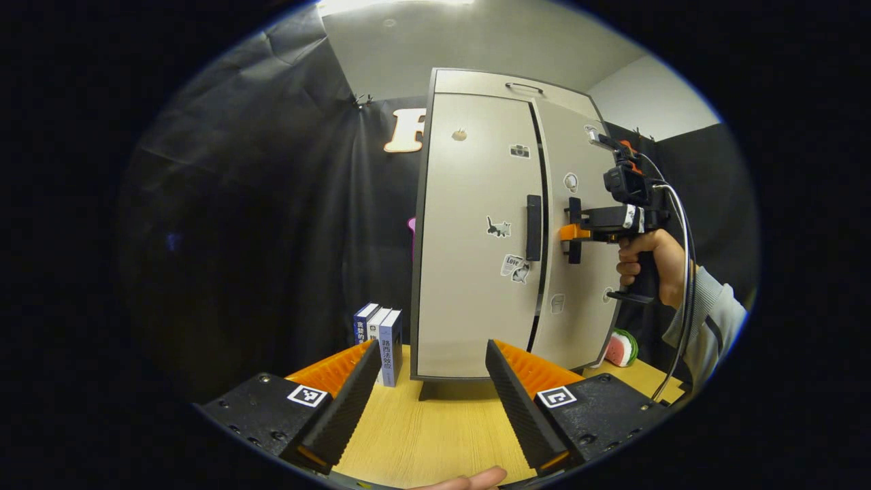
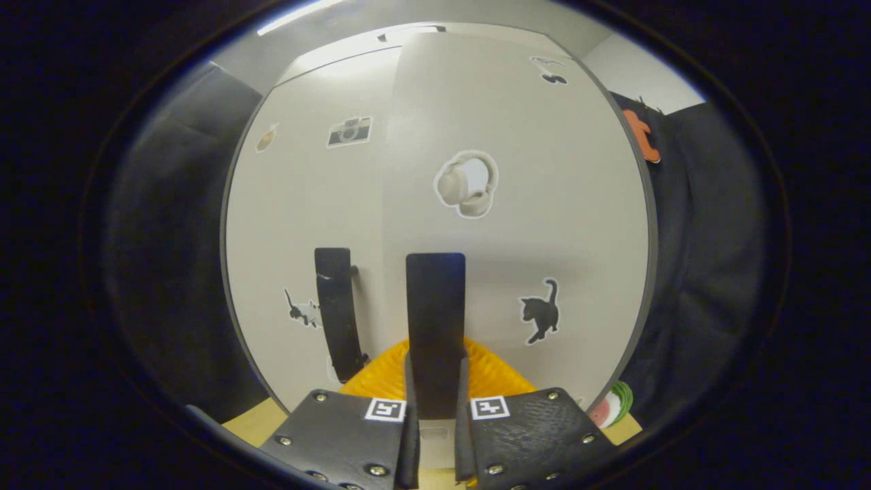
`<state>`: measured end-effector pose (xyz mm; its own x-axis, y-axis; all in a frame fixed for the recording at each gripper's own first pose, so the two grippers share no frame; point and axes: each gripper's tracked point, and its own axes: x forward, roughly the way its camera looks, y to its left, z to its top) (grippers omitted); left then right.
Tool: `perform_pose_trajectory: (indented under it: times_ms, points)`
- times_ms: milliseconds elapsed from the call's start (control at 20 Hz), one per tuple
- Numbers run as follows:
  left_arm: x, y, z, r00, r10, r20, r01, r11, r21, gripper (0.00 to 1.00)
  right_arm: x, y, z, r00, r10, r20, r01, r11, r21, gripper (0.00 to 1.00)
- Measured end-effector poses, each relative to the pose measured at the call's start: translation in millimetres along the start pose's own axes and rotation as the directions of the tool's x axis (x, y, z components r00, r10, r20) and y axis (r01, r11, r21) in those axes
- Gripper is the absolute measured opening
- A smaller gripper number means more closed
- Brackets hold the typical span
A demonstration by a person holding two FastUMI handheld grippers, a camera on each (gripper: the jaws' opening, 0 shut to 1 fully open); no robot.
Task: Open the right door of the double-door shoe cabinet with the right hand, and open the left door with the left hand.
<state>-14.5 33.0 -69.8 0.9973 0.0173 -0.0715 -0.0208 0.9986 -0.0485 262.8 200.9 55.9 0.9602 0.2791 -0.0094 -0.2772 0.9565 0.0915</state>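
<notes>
The beige double-door shoe cabinet (image 1: pixel 469 224) stands upright on the wooden table, with stickers on both doors. Its left door (image 1: pixel 469 272) is closed, and that door's black handle (image 1: pixel 534 228) is free. My right gripper (image 1: pixel 575 233), held by a hand (image 1: pixel 650 262), is shut on the right door's black handle (image 2: pixel 435 320). In the right gripper view my right gripper (image 2: pixel 435 381) clamps that handle from both sides, and the right door (image 2: pixel 544 204) looks a little ajar. My left gripper (image 1: pixel 432 347) is open, well short of the cabinet and low in front of the left door.
Three books (image 1: pixel 380 340) stand upright on the table (image 1: pixel 435 435) left of the cabinet. A watermelon-slice toy (image 1: pixel 620 348) lies at the cabinet's right foot. Black cloth walls close in behind and on both sides.
</notes>
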Motion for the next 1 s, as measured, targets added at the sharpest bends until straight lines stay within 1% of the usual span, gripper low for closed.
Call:
perform_pose_trajectory:
  times_ms: [50,100,300,500,750,1000]
  points:
    - [-4.2,-2.1,5.2,1.0,-0.001,0.011,0.001,1.0,0.008,0.92,-4.7,-0.5,-0.1,1.0,0.013,0.0,-0.013,1.0,-0.002,0.21]
    - [-8.4,-4.3,11.0,1.0,0.0,0.022,0.0,1.0,0.01,0.96,-9.2,-1.8,0.8,1.0,0.025,0.001,-0.025,1.0,0.0,0.2]
    - [-17.5,-24.9,20.9,0.999,-0.032,0.041,0.032,0.999,-0.003,0.96,-22.5,-5.0,1.1,0.998,0.059,0.003,-0.059,0.998,-0.004,0.2]
    - [-24.0,-37.7,24.3,0.998,-0.038,0.039,0.038,0.999,0.008,0.96,-35.5,-10.6,-1.0,0.996,0.085,-0.014,-0.086,0.996,-0.02,0.2]
    - [-30.5,-47.5,34.3,0.998,-0.035,0.059,0.035,0.999,-0.004,0.96,-53.4,-21.0,0.8,0.994,0.108,-0.025,-0.109,0.993,-0.037,0.21]
    - [-30.5,-67.5,36.2,0.995,-0.079,0.058,0.079,0.997,-0.005,0.96,-72.6,-41.3,2.9,0.994,0.105,-0.009,-0.105,0.994,-0.018,0.2]
